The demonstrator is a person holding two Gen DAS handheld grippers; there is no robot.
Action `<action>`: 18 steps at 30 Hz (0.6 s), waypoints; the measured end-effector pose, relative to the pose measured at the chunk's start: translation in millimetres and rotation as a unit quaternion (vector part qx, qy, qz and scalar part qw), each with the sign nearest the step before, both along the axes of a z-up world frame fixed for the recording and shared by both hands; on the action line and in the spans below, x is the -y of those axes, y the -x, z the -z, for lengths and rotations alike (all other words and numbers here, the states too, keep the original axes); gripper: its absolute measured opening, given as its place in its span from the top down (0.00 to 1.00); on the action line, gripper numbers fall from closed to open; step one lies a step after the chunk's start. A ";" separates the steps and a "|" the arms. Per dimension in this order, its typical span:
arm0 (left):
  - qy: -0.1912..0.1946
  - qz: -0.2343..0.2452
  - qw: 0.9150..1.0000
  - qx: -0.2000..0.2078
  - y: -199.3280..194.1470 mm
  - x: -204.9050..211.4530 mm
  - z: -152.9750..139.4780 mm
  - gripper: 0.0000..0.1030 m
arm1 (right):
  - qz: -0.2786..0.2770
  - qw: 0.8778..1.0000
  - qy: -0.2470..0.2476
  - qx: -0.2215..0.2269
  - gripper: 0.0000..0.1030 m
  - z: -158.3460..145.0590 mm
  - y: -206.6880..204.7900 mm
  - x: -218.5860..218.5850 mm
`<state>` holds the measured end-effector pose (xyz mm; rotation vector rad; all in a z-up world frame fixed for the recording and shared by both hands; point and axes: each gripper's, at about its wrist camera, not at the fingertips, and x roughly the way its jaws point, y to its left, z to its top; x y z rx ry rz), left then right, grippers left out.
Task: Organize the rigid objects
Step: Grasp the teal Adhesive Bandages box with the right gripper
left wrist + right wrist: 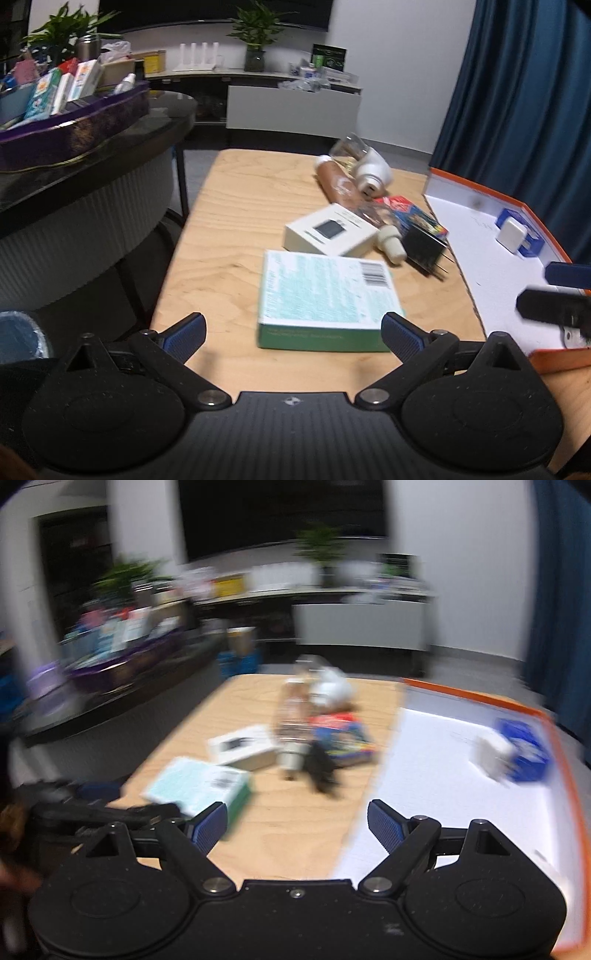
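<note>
Two grippers observed, both spread, nothing held. Left gripper (293, 334) positioned just behind green box (328, 295) on table (229, 206); box long axis apparently crosswise to fingers. Right gripper (297, 825) blurred, nearer orange tray (443, 771).

From my station I see a light plywood tabletop with rounded corners (236, 229) over a grey floor (199, 158). Behind it stands a plain white wall (399, 74) bearing a large dark screen (221, 14). Beneath the screen runs a long low white sideboard (291, 109) carrying two leafy green potted plants (255, 33) and assorted clutter. A deep blue pleated curtain (517, 110) hangs at right. At left, a dark round glossy counter with a ribbed white base (92, 206) holds an oval purple tin (74, 136) of cartons. The right wrist view is motion-blurred.
</note>
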<state>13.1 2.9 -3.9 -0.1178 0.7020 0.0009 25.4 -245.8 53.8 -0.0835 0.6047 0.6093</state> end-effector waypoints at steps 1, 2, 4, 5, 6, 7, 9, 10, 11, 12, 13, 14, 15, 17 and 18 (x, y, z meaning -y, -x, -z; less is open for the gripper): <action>-0.002 -0.004 1.000 0.002 0.8 -3.0 -1.9 0.00 | -0.035 0.999 0.014 0.011 0.05 -1.5 -1.4 -8.5; -0.002 -0.007 1.000 0.005 2.0 -6.5 -4.2 0.00 | -0.068 0.997 0.030 0.025 0.04 -3.1 -2.9 -18.4; 0.004 -0.017 1.000 0.012 4.2 -14.4 -9.4 0.00 | -0.128 0.989 0.058 0.046 0.02 -4.2 -8.8 -39.0; 0.007 -0.022 1.000 0.014 4.8 -18.5 -11.9 0.00 | -0.149 0.985 0.073 0.050 0.02 -3.7 -13.9 -49.2; 0.008 -0.029 0.999 0.019 5.4 -22.9 -14.6 0.00 | -0.166 0.981 0.086 0.050 0.02 -2.6 -20.1 -60.2; 0.008 -0.035 0.999 0.023 6.0 -26.7 -16.8 0.00 | -0.182 0.977 0.098 0.048 0.02 -0.8 -27.0 -71.1; 0.008 -0.044 0.999 0.027 6.3 -35.2 -20.4 0.00 | -0.205 0.971 0.115 0.040 0.02 3.5 -40.7 -89.0; 0.010 -0.049 0.998 0.027 5.9 -38.7 -21.1 0.00 | -0.214 0.968 0.122 0.038 0.02 5.9 -46.6 -96.2; 0.014 -0.054 0.998 0.027 5.3 -42.8 -21.3 0.00 | -0.224 0.965 0.130 0.035 0.02 8.7 -53.0 -104.5; 0.017 -0.059 0.998 0.026 3.8 -45.8 -21.1 0.00 | -0.236 0.962 0.138 0.028 0.02 11.5 -57.8 -111.8; 0.020 -0.061 0.998 0.027 3.1 -48.7 -21.2 0.00 | -0.249 0.957 0.146 0.021 0.02 14.8 -61.3 -118.2; 0.022 -0.062 0.997 0.026 1.4 -51.1 -20.8 0.00 | -0.263 0.952 0.158 0.015 0.02 17.7 -65.9 -126.0; 0.024 -0.061 0.997 0.026 -0.1 -52.9 -20.4 0.00 | -0.273 0.947 0.170 0.013 0.02 21.0 -69.1 -133.2; 0.027 -0.060 0.997 0.026 -2.4 -54.8 -19.8 0.00 | -0.287 0.939 0.192 0.009 0.01 28.0 -75.6 -145.8; 0.027 -0.056 0.998 0.025 -5.3 -54.4 -19.3 0.00 | -0.293 0.935 0.198 0.003 0.01 32.1 -77.6 -150.6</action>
